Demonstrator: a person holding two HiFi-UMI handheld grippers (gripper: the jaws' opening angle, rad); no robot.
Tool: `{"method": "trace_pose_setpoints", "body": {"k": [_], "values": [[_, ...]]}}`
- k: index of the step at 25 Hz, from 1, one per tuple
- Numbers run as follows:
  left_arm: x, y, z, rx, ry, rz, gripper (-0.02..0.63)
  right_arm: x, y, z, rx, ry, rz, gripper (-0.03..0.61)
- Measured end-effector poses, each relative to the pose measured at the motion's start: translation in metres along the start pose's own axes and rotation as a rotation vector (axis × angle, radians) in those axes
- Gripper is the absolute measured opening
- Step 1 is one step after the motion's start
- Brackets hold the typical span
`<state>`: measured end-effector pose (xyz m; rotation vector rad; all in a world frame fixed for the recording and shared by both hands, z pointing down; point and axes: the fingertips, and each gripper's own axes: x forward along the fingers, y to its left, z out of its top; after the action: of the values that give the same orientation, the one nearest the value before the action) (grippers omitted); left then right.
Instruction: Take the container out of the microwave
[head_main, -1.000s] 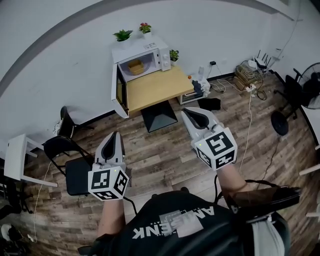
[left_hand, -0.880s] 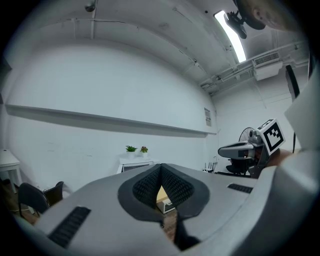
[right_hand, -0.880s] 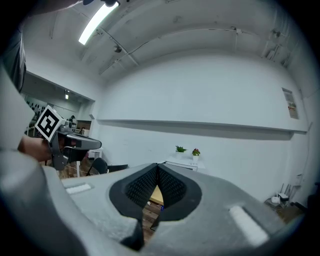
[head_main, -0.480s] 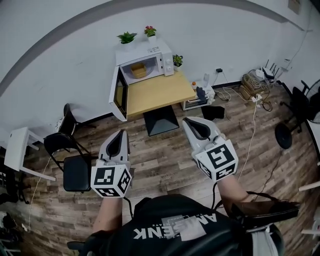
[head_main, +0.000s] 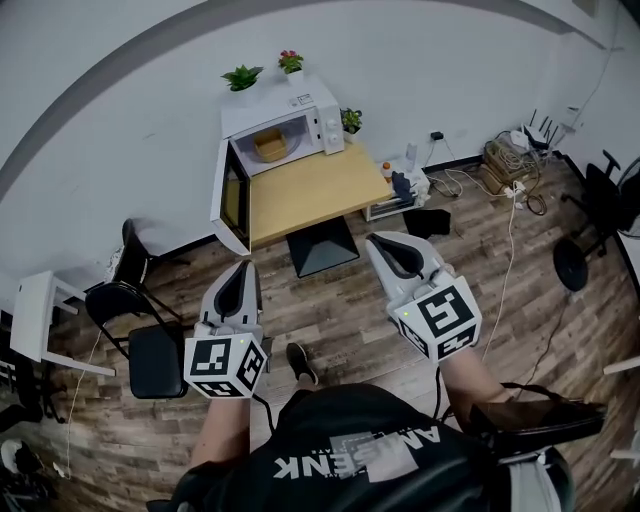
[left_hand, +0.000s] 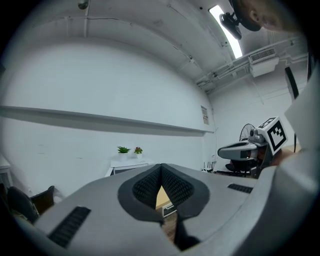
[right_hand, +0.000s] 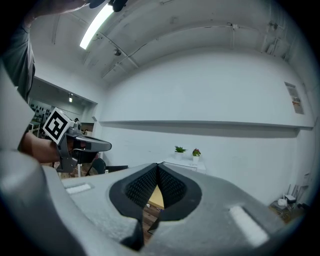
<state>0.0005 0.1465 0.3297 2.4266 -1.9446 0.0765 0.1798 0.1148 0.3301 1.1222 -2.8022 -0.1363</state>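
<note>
A white microwave (head_main: 283, 122) stands at the far end of a wooden table (head_main: 312, 186) against the wall, with its door (head_main: 231, 198) swung open to the left. A yellowish container (head_main: 270, 146) sits inside the cavity. My left gripper (head_main: 243, 267) and right gripper (head_main: 378, 240) are both held level over the wood floor, well short of the table, pointing toward it. Both are shut with nothing between their jaws. In the left gripper view the left gripper (left_hand: 161, 166) has its tips together. The right gripper (right_hand: 158, 165) looks the same in its own view.
Two small potted plants (head_main: 243, 75) top the microwave, and a third (head_main: 348, 116) stands beside it. A black chair (head_main: 150, 345) and a white stool (head_main: 35, 315) are at the left. Cables and boxes (head_main: 505, 155) and a dark bag (head_main: 425, 217) lie at the right.
The person has stepped toward the table, carrying both grippers forward. A shoe now shows on the floor between them. Both grippers stay shut.
</note>
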Motion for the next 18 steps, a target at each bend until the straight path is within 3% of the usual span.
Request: {"method": "trace_pose_setpoints", "body": {"k": [4, 9, 18], "values": [[0.031, 0.032, -0.001, 0.005, 0.000, -0.031, 0.002, 0.040, -0.005, 0.001, 0.004, 0.009, -0.016, 0.006], [0.080, 0.088, -0.001, -0.004, 0.032, -0.029, 0.002, 0.101, -0.017, 0.008, -0.003, 0.037, -0.031, 0.006], [0.128, 0.167, 0.001, -0.027, 0.014, -0.019, 0.002, 0.186, -0.023, 0.010, 0.028, 0.063, -0.053, 0.006]]}}
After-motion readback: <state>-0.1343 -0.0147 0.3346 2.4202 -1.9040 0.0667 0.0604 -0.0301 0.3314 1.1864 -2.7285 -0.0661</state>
